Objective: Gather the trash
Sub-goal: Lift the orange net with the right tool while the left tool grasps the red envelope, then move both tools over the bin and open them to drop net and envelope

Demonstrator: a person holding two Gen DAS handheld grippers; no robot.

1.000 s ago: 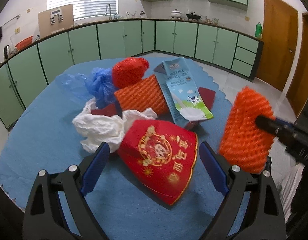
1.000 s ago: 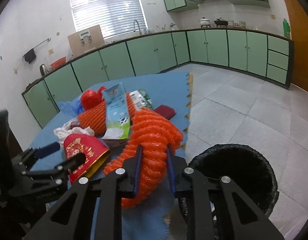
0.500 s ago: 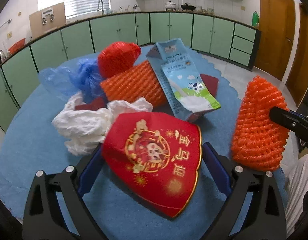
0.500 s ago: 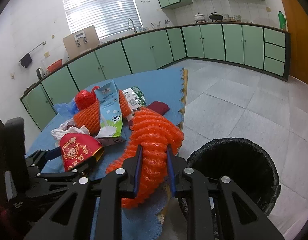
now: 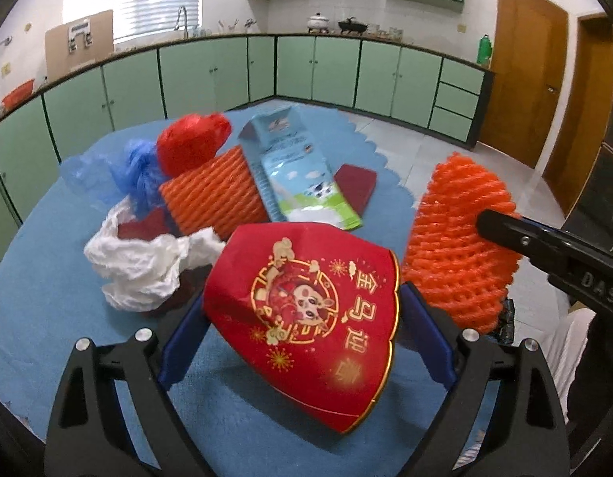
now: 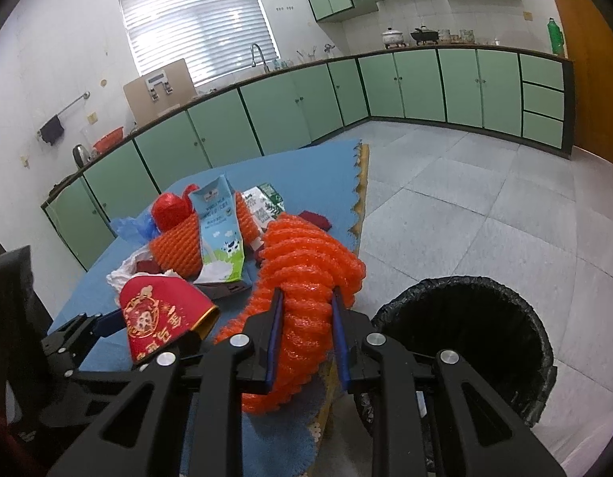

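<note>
On the blue-covered tabletop point(image 5: 47, 262) the left tongs point(image 5: 302, 320) stand wide, their blue pads point(image 5: 179, 342) on either flank of the red, gold-printed fan-shaped paper box point(image 5: 306, 298), which sits dead ahead at twelve o'clock and tips up toward the camera; its broad face runs from about ten o'clock to four o'clock, so the pads bracket its width, though whether they press on it yet I cannot tell. Beyond it, at eleven to one o'clock, lie the crumpled white plastic bag point(image 5: 143, 266), an orange foam net sleeve point(image 5: 211, 198) and a blue-and-white milk carton point(image 5: 298, 175). Further right, the right tongs point(image 6: 306, 338) are narrowed onto a second orange foam net wrap point(image 6: 306, 278), its long axis running straight up between the pads from six to twelve o'clock. The black-lined round trash bin point(image 6: 465, 342) stands on the floor at about three o'clock of those tongs, just beside the tabletop edge, so I judge the right hand nearer the bin.
</note>
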